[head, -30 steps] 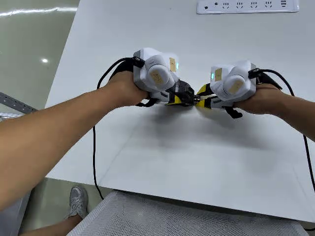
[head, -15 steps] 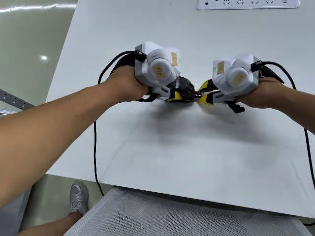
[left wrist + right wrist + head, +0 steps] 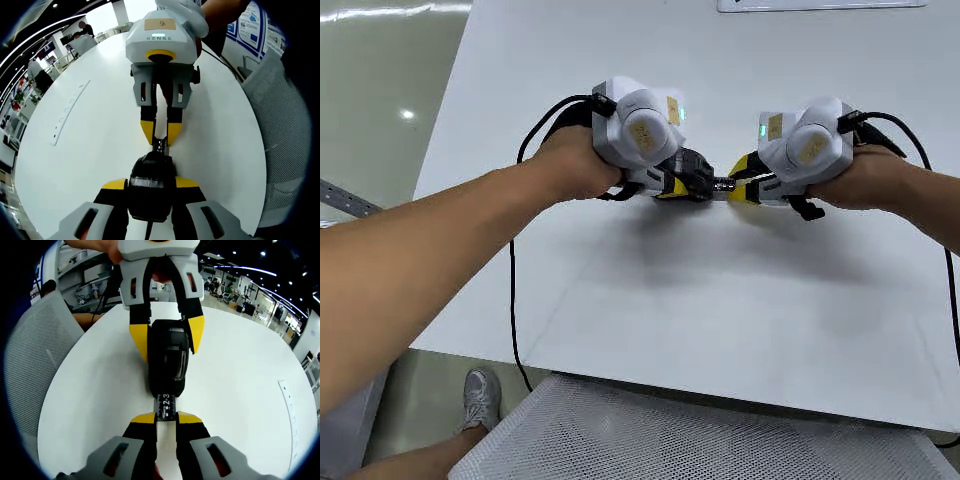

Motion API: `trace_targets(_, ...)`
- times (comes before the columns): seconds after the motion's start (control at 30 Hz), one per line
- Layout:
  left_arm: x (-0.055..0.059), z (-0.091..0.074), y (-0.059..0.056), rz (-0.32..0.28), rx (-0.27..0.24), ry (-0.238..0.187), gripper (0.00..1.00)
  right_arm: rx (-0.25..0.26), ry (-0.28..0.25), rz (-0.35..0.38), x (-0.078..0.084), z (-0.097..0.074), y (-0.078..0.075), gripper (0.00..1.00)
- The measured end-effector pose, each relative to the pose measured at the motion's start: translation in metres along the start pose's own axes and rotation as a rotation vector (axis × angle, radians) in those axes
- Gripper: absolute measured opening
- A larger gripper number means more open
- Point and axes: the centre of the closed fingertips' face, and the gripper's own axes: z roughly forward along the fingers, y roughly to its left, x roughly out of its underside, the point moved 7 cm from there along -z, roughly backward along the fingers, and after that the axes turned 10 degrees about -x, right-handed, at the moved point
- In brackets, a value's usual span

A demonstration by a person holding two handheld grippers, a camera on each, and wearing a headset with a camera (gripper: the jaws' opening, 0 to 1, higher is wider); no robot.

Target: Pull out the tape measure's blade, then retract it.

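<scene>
The tape measure (image 3: pixel 170 357), a blocky black plastic case, is being held over the table's far half, clamped between the yellow-tipped jaws of the left gripper (image 3: pixel 678 185). Its thin, printed metal blade (image 3: pixel 165 406) is starting to show. The right gripper (image 3: pixel 744 188), at the case's 3 o'clock, is pinching the blade's end, and the gap between the grippers is opening slightly wider than half a second ago, so the pull-out is probably only beginning. The smooth white table (image 3: pixel 720 300) is carrying a power strip (image 3: pixel 820 4) at 12 o'clock.

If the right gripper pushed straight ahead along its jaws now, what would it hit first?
The black tape measure case, close ahead and clamped in the left gripper. Only a short stretch of numbered blade lies between.
</scene>
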Motion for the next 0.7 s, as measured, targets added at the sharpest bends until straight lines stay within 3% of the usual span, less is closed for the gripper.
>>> trace_targets(0.7, -0.002, 0.001, 0.000, 0.004, 0.002, 0.013, 0.29, 0.017, 0.003, 0.025, 0.018, -0.015, 0.004, 0.09)
